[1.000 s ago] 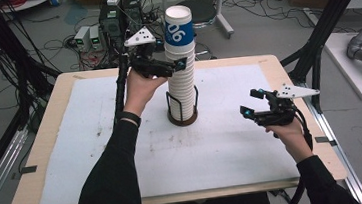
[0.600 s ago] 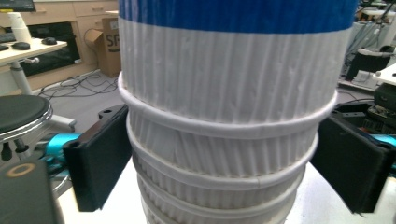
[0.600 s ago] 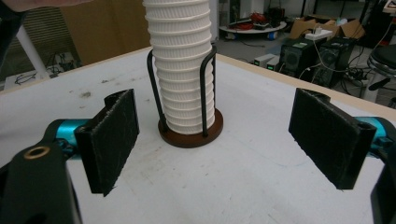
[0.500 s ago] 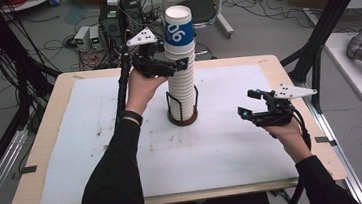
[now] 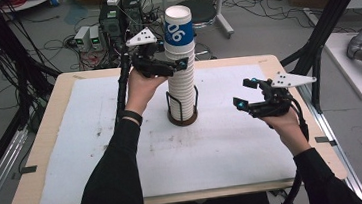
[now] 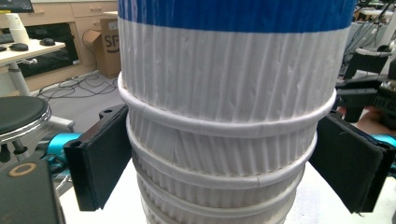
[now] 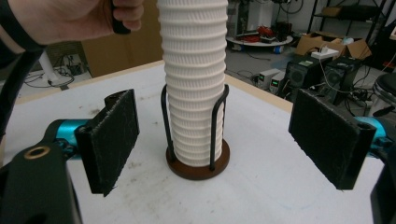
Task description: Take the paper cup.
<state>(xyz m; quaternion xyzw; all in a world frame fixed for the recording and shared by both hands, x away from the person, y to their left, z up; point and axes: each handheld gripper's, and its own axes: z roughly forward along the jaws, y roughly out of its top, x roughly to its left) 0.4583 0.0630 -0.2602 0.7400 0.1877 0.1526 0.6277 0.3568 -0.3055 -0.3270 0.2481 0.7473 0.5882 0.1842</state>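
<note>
Right gripper (image 5: 248,94): nearest the person, held above the right side of the counter (image 5: 265,63), pointing toward the cup stack; jaws spread wide, nothing between them.
Right gripper view: cup stack (image 7: 194,70) straight ahead between the two black pads (image 7: 114,137), well apart from both.
White mat (image 5: 124,162): covering most of the counter top, smudged grey in places.
Holder (image 5: 182,114): round brown base with black wire uprights, near the middle of the mat, just left of the right gripper's reach; base seen clearly from the right gripper (image 7: 198,165).
Cup stack (image 5: 181,77): tall column of ribbed white paper cups, upright in the holder, rising well above the wire uprights.
Top cup (image 5: 179,27): white with a blue band and white digits, seated on the stack.
Left gripper (image 5: 181,64): raised at the upper part of the stack, just below the blue-banded cup; jaws just been closing, now either side of the stack.
Left gripper view: ribbed cups (image 6: 224,140) between the pads (image 6: 100,163), left pad against the rims, right pad at the rims' edge; firm squeeze impossible to confirm.
Left hand (image 5: 140,86): wrapped around the gripper body, dark sleeve below.
Beyond the counter: floor with cables and grey boxes (image 5: 87,38).
</note>
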